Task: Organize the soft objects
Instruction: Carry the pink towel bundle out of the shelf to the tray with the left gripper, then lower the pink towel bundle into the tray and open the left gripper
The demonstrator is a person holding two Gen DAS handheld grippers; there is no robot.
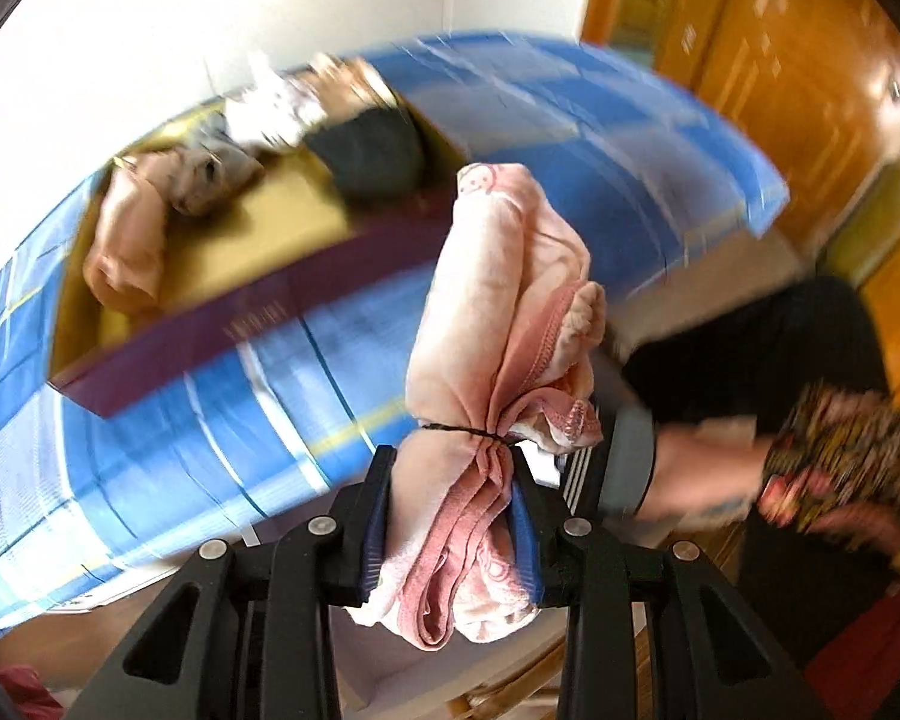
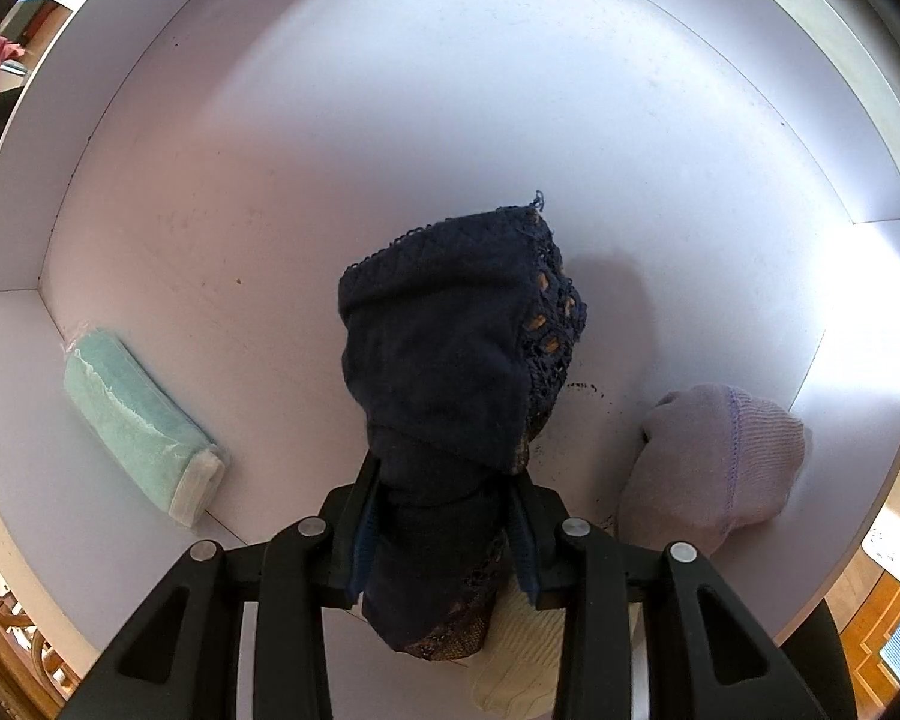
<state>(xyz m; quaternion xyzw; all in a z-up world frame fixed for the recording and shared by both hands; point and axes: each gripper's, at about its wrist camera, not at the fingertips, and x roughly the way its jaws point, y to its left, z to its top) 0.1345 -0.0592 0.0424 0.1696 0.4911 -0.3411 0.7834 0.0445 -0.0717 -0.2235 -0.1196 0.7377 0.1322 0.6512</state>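
My left gripper (image 1: 450,504) is shut on a rolled pink garment (image 1: 498,300) that is tied with a thin dark band and held in the air above a blue checked bed. Behind it a yellow-lined box with a maroon rim (image 1: 210,330) holds a peach roll (image 1: 126,240), a grey-patterned piece (image 1: 210,171) and a dark grey piece (image 1: 372,156). My right gripper (image 2: 444,516) points down into a white drawer (image 2: 390,120) and is shut on a navy lace-edged garment (image 2: 450,348).
On the drawer floor lie a mint green roll (image 2: 138,414) at the left, a pale lilac roll (image 2: 714,462) at the right and a cream knitted piece (image 2: 522,654) under the gripper. A person's hand and patterned sleeve (image 1: 834,456) are at the right. Wooden cabinets (image 1: 780,60) stand behind.
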